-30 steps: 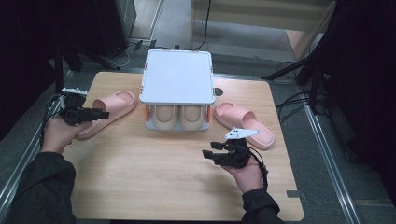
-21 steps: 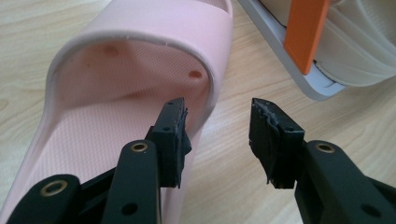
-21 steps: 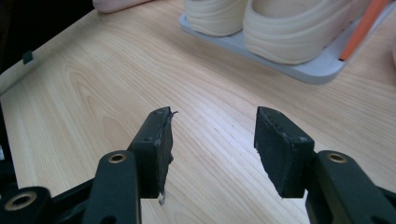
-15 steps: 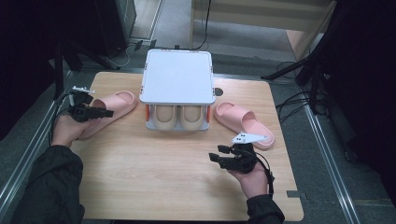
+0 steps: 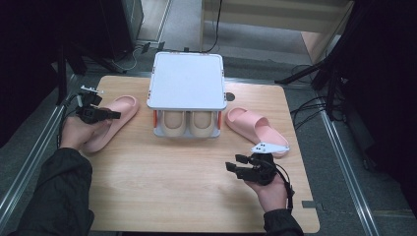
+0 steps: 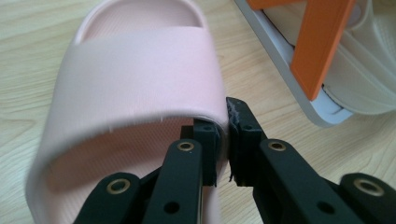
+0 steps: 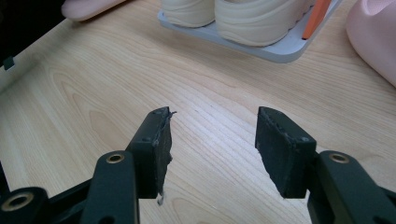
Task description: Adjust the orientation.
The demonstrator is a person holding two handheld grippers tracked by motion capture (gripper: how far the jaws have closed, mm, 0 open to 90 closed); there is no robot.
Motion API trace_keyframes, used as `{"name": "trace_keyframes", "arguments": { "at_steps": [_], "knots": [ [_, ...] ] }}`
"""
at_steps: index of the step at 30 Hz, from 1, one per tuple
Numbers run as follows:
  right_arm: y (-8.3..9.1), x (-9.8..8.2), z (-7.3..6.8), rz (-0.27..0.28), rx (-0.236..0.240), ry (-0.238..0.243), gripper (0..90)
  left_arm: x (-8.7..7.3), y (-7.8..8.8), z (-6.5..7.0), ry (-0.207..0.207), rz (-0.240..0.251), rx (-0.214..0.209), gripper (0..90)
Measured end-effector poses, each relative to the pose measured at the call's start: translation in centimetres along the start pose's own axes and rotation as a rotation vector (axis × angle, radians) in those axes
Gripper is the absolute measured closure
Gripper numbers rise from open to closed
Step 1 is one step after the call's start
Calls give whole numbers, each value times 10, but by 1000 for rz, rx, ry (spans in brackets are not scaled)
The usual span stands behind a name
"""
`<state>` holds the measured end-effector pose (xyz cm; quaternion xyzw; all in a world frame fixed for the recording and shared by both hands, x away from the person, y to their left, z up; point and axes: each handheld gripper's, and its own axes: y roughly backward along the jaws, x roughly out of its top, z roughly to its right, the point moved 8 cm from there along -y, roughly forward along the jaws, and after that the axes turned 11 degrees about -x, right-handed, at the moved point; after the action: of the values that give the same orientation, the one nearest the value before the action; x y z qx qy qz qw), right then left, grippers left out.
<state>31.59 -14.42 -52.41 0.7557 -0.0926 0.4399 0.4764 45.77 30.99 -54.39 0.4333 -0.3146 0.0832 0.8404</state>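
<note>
Pale wooden counter (image 5: 162, 187) carried a white rack (image 5: 186, 81). Left of the rack, the left tongs (image 6: 223, 140) had just been closing and clenched the pink slipper (image 6: 140, 74) strap edge. Lifting likely followed. Right tongs (image 7: 211, 140) hovered released.

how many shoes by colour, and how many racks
pink slippers: 2, left one with its strap between the left gripper jaws, right one free
cream shoes: 2
shoe rack: 1
total: 5
</note>
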Motion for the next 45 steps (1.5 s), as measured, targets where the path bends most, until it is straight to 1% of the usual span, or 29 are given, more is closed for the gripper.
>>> {"name": "trace_keyframes", "arguments": {
  "at_steps": [3, 6, 10, 13, 15, 18, 21, 24, 29, 33, 35, 37, 39, 41, 43, 45],
  "knots": [
    [-2, 0, -1, -2, 3, 4, 463, 1, 6, 1, 11, 16, -10, 835],
    [-3, 1, -2, -4, 8, 6, 463, 4, 15, 5, 22, 35, -6, 835],
    [-5, 4, -4, 1, 18, 15, 463, 3, 23, 13, 17, 40, -8, 833],
    [-8, 6, -5, -3, 27, 26, 463, 0, 27, 20, 27, 40, -22, 833],
    [-11, 8, -6, -3, 33, 35, 463, -4, 29, 25, 32, 29, -27, 833],
    [-15, 12, -9, -5, 45, 46, 463, -9, 32, 33, 28, 28, -37, 831],
    [-19, 16, -12, -7, 58, 61, 463, -16, 38, 42, 34, 29, -66, 830],
    [-24, 20, -15, -8, 67, 79, 464, -22, 41, 50, 34, 25, -60, 830],
    [-30, 24, -18, -13, 78, 82, 463, -36, 48, 69, 15, 23, -77, 830],
    [-32, 27, -21, -11, 88, 91, 464, -46, 54, 87, -17, 16, -79, 830],
    [-34, 28, -22, -12, 93, 96, 463, -50, 55, 98, -30, 17, -93, 830],
    [-35, 29, -23, -16, 95, 98, 463, -54, 53, 109, -39, 14, -110, 830],
    [-36, 30, -24, -13, 95, 103, 463, -58, 48, 119, -42, -10, -131, 828],
    [-37, 32, -25, -3, 95, 107, 465, -61, 45, 127, -46, -21, -141, 828],
    [-38, 32, -26, -4, 100, 99, 465, -63, 41, 135, -50, -27, -153, 828],
    [-39, 31, -28, -11, 105, 103, 465, -66, 37, 145, -73, -34, -162, 828]
  ]
}}
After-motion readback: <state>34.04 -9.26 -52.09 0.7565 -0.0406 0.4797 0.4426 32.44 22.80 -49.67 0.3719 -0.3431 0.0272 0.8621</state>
